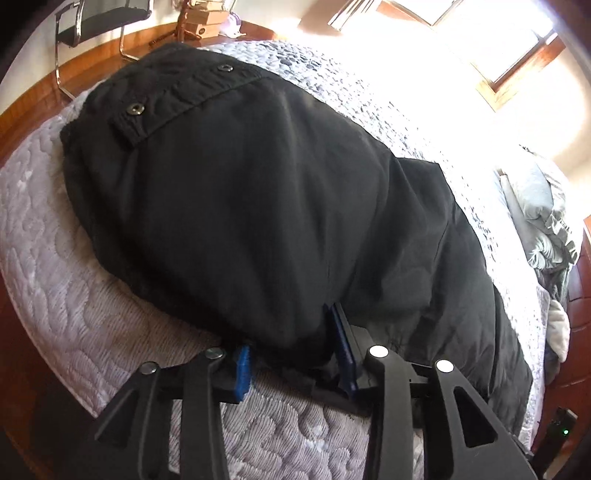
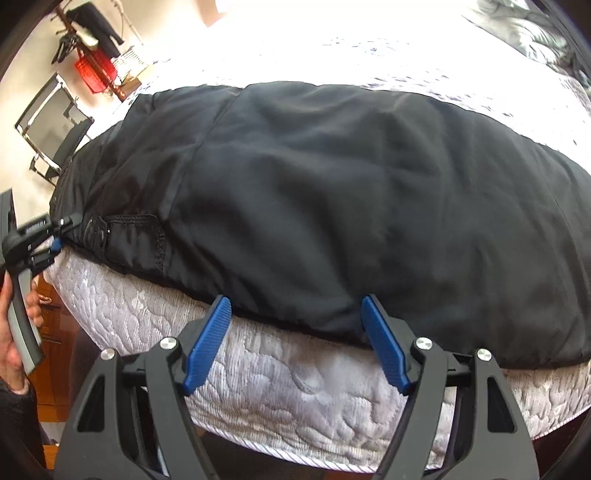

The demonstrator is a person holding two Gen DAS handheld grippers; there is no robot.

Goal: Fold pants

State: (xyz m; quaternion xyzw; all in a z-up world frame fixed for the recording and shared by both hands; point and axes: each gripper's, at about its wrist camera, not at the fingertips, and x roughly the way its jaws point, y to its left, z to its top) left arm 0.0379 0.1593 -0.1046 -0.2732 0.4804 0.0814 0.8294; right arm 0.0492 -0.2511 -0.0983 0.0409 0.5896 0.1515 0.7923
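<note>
Black pants (image 1: 258, 192) lie flat along the near side of a quilted white mattress (image 1: 48, 258); the waistband with two snaps is at the far left in the left wrist view. My left gripper (image 1: 291, 332) is open, its blue pads (image 1: 242, 373) straddling the near edge of the cloth, which lies over the gap. In the right wrist view the pants (image 2: 351, 206) fill the middle. My right gripper (image 2: 295, 306) is open, its blue pads (image 2: 207, 343) wide apart at the near hem. The left gripper (image 2: 55, 240) shows there at the far left, at the waist corner.
The mattress edge (image 2: 295, 387) drops off just below both grippers. A crumpled grey blanket (image 1: 546, 229) lies at the far right of the bed. A black chair (image 1: 103, 22) and boxes stand on the wooden floor beyond; a chair (image 2: 55, 129) and clothes rack show left.
</note>
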